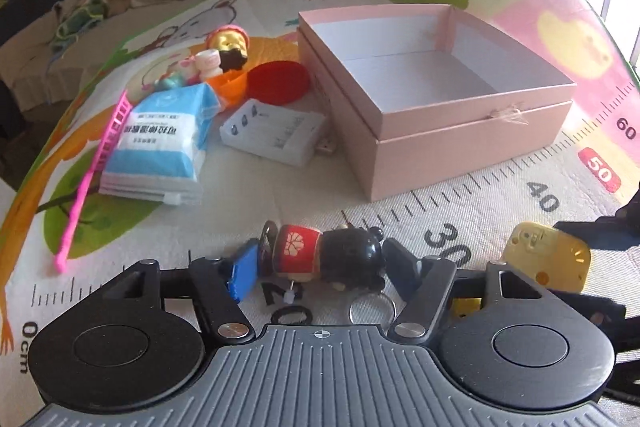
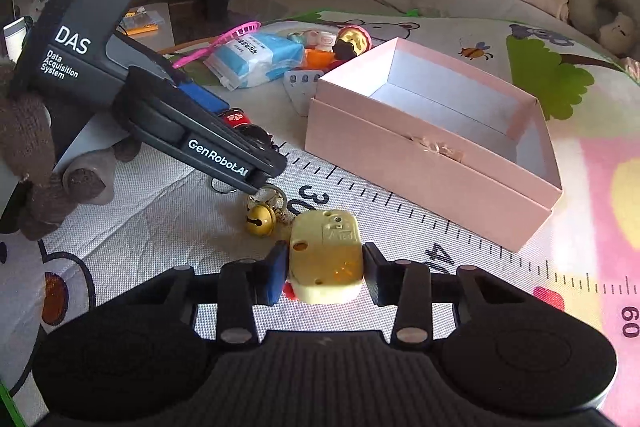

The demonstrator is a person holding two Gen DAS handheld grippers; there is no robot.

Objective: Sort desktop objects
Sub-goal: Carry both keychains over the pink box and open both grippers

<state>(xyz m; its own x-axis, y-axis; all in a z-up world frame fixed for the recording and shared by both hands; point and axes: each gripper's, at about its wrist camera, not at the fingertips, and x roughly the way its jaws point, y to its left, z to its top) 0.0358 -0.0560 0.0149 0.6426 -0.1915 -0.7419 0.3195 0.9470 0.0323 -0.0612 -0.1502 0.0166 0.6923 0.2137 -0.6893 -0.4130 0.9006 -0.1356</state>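
On the play mat (image 1: 480,195), a pink comb (image 1: 96,163) lies at nine o'clock beside a blue tissue pack (image 1: 164,143), with a white battery charger (image 1: 276,131) just right of it. The left gripper (image 1: 320,263) brackets a red-and-black doll keychain (image 1: 328,255) lying on its side, both pads at its ends. The open pink box (image 1: 432,95) sits at one o'clock. The right gripper (image 2: 324,267) is clamped on a yellow plastic block (image 2: 326,255), near a gold bell (image 2: 260,221).
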